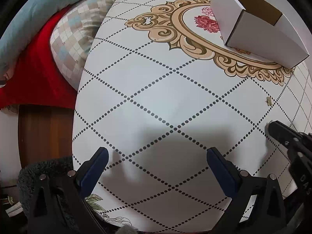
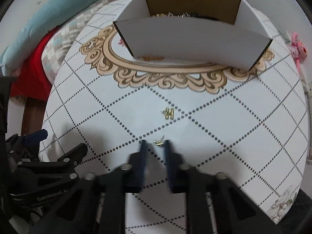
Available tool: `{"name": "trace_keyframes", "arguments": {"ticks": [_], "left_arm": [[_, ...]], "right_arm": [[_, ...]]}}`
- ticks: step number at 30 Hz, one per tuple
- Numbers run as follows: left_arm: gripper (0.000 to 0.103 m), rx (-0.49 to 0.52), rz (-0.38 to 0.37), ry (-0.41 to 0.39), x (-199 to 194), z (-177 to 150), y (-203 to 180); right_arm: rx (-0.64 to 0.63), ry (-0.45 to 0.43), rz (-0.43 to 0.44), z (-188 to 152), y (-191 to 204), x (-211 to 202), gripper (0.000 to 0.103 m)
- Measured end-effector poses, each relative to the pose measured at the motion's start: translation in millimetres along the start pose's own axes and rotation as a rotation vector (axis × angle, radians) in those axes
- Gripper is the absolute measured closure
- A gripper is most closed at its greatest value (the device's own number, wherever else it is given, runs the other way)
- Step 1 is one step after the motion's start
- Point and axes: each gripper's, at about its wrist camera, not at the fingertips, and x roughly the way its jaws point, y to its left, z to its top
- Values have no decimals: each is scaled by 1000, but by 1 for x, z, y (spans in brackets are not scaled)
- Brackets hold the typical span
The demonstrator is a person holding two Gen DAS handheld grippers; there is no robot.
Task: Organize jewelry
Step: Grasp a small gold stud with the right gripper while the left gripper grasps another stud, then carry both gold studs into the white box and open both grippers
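Observation:
A small gold earring (image 2: 158,142) lies on the white table (image 2: 243,117), between the tips of my right gripper (image 2: 155,143), whose jaws stand narrowly apart around it. A second gold H-shaped earring (image 2: 169,113) lies farther ahead; it also shows in the left wrist view (image 1: 269,100). A white cardboard box (image 2: 187,39) at the table's back holds several jewelry pieces (image 2: 171,14). My left gripper (image 1: 156,154) is wide open and empty above bare table (image 1: 156,89). The right gripper's finger (image 1: 276,130) shows at the left view's right edge.
The box (image 1: 259,31) sits on a gold ornamental print. Beyond the table's left edge are a checked pillow (image 1: 72,39), red cloth (image 1: 33,74) and blue bedding. A pink toy (image 2: 297,48) hangs at the far right. The left gripper's body (image 2: 42,167) is at lower left.

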Motion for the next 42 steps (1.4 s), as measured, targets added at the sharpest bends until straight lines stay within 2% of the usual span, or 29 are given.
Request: {"name": "trace_keyframes", "arguments": {"ticks": [6,12,16,21,23,24,26,28,32,34,38,42], "left_arm": [[0,31,-25,-40,-9,8,-24],[1,57,-106,-49,-12,20,-69],[3,98,-127,-102,-15,27,-104],[38,137,-124,-113,-9,37,-129],[59,147,-129,-130,-9,41,-138],[63,155,-127,-137,-13,44,-142],[86,168,-134,-146,-16,47,-147],[92,177,-139,-150,-15,49,-151],[93,178,-149,-158,-16,53,-154],[97,175,-163,-164,-24,49,-142],[98,167,-208,-193,-50,41,-133],[98,141,-273,-232,-80,51,-119]], "right_arm": [[89,-78,39,-5,-36,-31,100],[209,-102,14,-16,-96,-50,100],[262,-101,-11,-23,-126,-50,100],[298,-110,-29,-26,-148,-52,100],[303,-114,-32,-26,-152,-53,100],[305,-116,-32,-25,-152,-54,100],[305,-121,-36,-25,-152,-55,100],[306,-125,-35,-24,-153,-56,100],[302,-130,-35,-23,-151,-58,100],[297,-135,-30,-22,-150,-61,100],[287,-158,-10,-18,-144,-73,100],[267,-203,22,-5,-137,-94,100]]}}
